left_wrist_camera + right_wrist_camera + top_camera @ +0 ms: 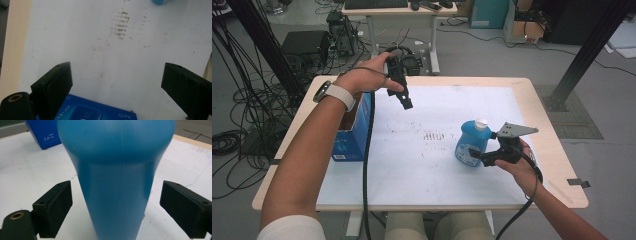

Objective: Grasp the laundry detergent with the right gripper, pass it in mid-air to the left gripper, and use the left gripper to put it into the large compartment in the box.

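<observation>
A blue bottle [472,142] with a white cap [481,122] stands upright on the white mat at the right. My right gripper [474,152] is open at its near side. In the right gripper view the bottle [115,182] stands between the jaws of the right gripper [116,205], with a gap on each side. A hand holds my left gripper [406,102] up over the back left of the mat, open and pointing down. Between its jaws in the left gripper view [116,82] there is bare mat.
An open-topped blue box [354,135] stands at the mat's left edge, under the left forearm; its corner [95,111] lies just below the left jaws. Brown smudges [434,135] mark the middle of the white mat [432,170]. Cables and a desk lie beyond the table.
</observation>
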Tool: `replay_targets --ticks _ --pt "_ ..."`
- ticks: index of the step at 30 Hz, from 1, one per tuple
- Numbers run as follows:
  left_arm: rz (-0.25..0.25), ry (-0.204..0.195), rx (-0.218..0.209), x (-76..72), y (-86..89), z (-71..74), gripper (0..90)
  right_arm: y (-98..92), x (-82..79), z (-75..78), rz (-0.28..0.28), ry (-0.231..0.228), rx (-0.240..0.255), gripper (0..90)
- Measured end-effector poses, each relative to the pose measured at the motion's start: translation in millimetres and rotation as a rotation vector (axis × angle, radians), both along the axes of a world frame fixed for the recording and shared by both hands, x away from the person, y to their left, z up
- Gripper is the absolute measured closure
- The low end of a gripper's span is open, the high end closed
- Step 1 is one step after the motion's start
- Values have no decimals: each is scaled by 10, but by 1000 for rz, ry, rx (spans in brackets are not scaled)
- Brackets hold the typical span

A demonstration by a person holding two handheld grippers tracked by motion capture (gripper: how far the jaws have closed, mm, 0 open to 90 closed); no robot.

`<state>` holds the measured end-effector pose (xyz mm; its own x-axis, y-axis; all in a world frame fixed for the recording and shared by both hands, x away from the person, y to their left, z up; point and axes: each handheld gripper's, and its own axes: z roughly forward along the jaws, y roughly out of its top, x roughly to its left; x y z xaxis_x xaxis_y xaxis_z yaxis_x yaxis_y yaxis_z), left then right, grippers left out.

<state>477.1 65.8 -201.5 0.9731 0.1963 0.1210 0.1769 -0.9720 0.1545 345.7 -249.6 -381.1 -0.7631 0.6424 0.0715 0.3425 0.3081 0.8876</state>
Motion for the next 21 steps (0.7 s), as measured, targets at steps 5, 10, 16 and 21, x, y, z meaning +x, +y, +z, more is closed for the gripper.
replay_targets --ticks 5,10,16,21 --pt "-1 -2 -4 -3 -8 -3 102 21 -4 -32 -2 7 1 118" --pt "3 -1 -2 -3 -6 -6 102 23 6 -49 0 1 1 134" --pt "2 -2 -3 1 1 -9 102 20 12 -61 4 -11 3 168" --pt "4 -2 -5 0 7 -11 102 27 19 -73 0 -18 4 184"
